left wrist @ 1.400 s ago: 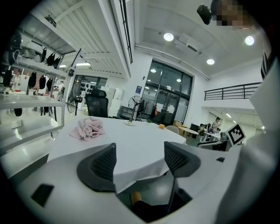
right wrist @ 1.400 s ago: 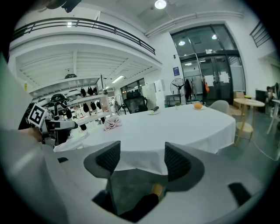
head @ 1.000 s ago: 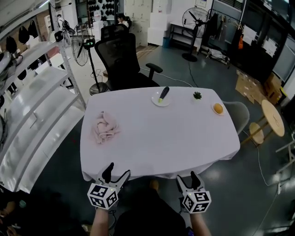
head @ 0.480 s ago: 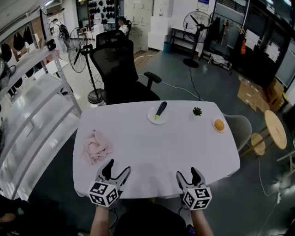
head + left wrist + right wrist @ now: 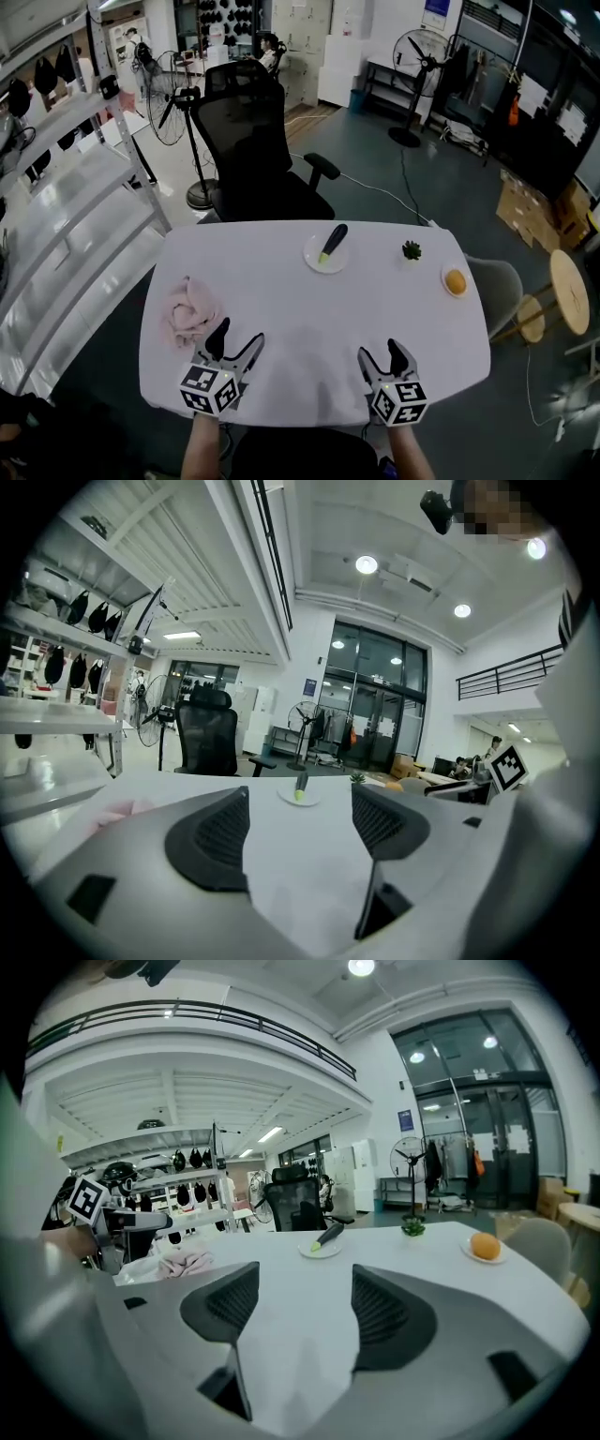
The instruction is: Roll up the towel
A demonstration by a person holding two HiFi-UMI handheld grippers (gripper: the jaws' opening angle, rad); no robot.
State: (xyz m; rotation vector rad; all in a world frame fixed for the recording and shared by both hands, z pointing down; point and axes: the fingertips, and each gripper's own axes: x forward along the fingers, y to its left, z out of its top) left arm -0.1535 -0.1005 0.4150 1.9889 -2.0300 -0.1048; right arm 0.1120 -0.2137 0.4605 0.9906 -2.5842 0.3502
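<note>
A crumpled pink towel [image 5: 190,312] lies on the white table [image 5: 309,309] near its left edge; it also shows in the right gripper view as the towel [image 5: 185,1263] and faintly at the left of the left gripper view as the towel [image 5: 120,809]. My left gripper [image 5: 233,340] stands open over the table's near edge, just right of and nearer than the towel, not touching it. My right gripper [image 5: 386,356] is open too, over the near edge further right. Nothing lies between either pair of jaws.
A white plate with a green-tipped dark tool [image 5: 328,249] sits at the far middle, a small green plant [image 5: 412,250] and an orange on a saucer [image 5: 456,281] at the far right. A black office chair [image 5: 251,150] stands behind the table, white shelving [image 5: 66,216] to the left.
The view has shifted forward over the table. Both grippers, earlier below the near edge, now reach over it, and the left one is closer to the towel.
</note>
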